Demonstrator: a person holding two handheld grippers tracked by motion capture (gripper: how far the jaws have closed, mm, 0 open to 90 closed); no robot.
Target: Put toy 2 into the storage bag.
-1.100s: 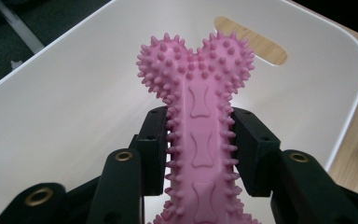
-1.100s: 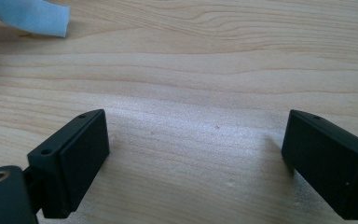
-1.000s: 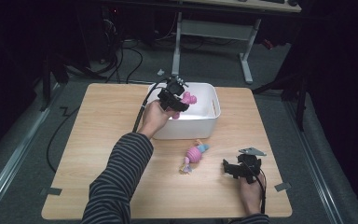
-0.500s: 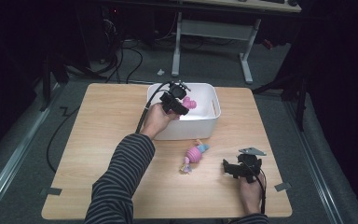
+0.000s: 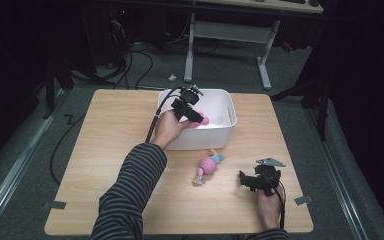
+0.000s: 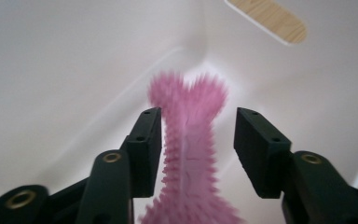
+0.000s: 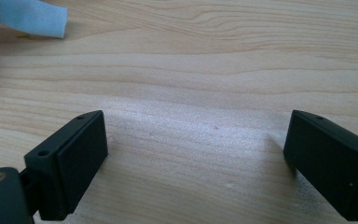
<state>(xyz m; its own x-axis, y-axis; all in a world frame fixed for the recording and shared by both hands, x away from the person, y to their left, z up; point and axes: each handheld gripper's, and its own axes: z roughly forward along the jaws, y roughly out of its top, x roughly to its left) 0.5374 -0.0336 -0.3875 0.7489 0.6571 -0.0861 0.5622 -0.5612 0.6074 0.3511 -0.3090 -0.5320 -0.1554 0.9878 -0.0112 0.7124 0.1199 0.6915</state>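
A pink spiky bone-shaped toy hangs inside the white bin, right at my left gripper. In the left gripper view the toy stands blurred between the jaws of the left gripper. These jaws have just been opening; the toy lies by one pad with a gap to the other. My right gripper rests open low over the table at the front right, nothing between its jaws in the right gripper view.
A small pink striped plush toy with a blue end lies on the wooden table in front of the bin, left of the right gripper. Its light-blue tip is in a corner of the right gripper view. Cables and a desk frame lie beyond the table.
The left gripper's jaws have parted and the pink toy now sits lower in the bin. Neither hand has shifted.
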